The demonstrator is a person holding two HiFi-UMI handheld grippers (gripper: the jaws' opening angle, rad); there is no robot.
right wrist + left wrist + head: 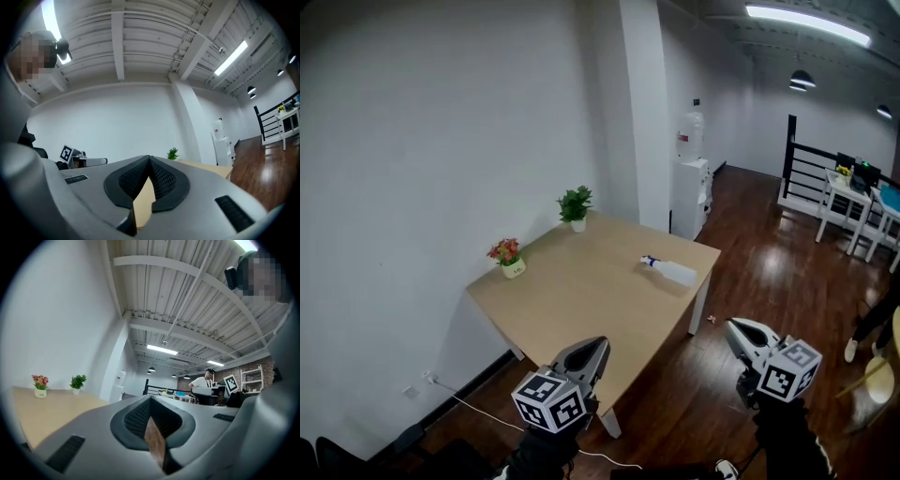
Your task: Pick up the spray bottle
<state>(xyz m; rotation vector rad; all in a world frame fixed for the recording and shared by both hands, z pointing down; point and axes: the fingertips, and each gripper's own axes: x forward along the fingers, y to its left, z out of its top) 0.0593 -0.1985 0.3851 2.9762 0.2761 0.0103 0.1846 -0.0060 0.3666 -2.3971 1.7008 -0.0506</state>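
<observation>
Hand-held grippers, two.
- The left hand-held gripper (590, 353) is at the bottom edge of the head view, over the near corner of the surface (581, 300). Its jaws are together, with nothing between them.
- The right hand-held gripper (746, 335) is off the surface's near-right side, over the wooden floor (750, 281). Its jaws are likewise closed and empty.
- Each carries one marker cube, left (549, 401) and right (790, 369).

Cable (478, 410), one. It is white and runs along the floor under the surface's near-left side, beside the wall (441, 141).

Surface, one. This is a light wooden table set with one edge against the white wall. Bare tabletop lies between the left hand-held gripper and the bottle.

Spray bottle (670, 271), one. It is pale and lies on its side on the surface near the far-right edge. The head end points left, and it sits well apart from both hand-held grippers.

Potted plants, two, both upright along the wall edge of the surface and well apart from the bottle.
- One is a flowering pot (506, 256) with red blooms, at the left.
- The other is a green plant (576, 207) in a white pot, at the far corner.

Water dispenser (691, 183), one. It is white with a bottle on top and stands past the surface, against a wall column.

Railing (811, 169), one. It is dark and stands at the far right, with white furniture (853, 202) just beyond it.

Person (205, 383), one, visible in the left gripper view only. The person is far across the room, near a desk.
</observation>
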